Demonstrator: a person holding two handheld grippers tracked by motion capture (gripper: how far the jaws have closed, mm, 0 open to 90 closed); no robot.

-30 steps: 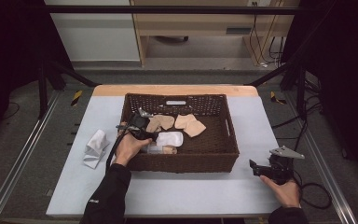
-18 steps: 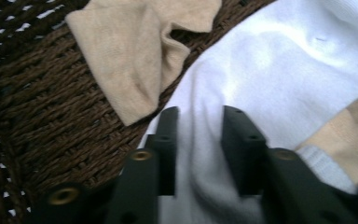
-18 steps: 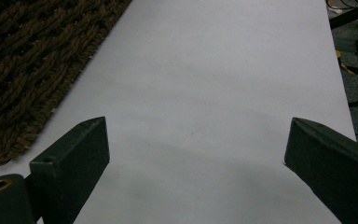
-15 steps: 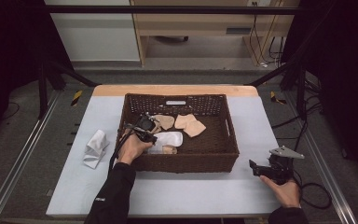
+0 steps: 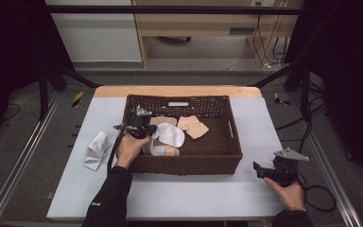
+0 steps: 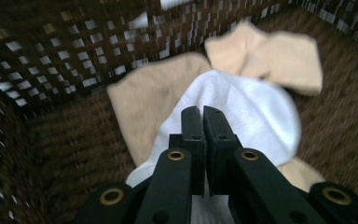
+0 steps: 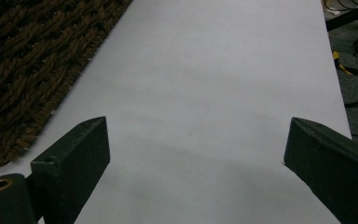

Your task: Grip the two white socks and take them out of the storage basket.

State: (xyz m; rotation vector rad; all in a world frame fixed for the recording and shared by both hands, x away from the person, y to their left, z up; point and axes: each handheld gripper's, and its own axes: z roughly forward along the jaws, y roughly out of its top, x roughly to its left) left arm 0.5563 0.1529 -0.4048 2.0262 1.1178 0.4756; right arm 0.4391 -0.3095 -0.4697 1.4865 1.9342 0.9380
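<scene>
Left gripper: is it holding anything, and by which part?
Yes. The left gripper is shut on the white sock in the basket, pinching its near end. The right gripper holds nothing.

basket (image 5: 227, 142): 1 | white cloths (image 5: 170, 135): 2 | beige cloths (image 5: 194, 126): about 3 | hand-held grippers (image 5: 260, 170): 2

floor (image 5: 23, 142): grey | wooden desk (image 5: 203, 23): far side | surroundings: dark | cables (image 5: 264, 42): right

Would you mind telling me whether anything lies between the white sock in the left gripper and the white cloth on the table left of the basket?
The basket's left wall does. The left gripper holds the white sock inside the basket; the white cloth lies outside it.
</scene>
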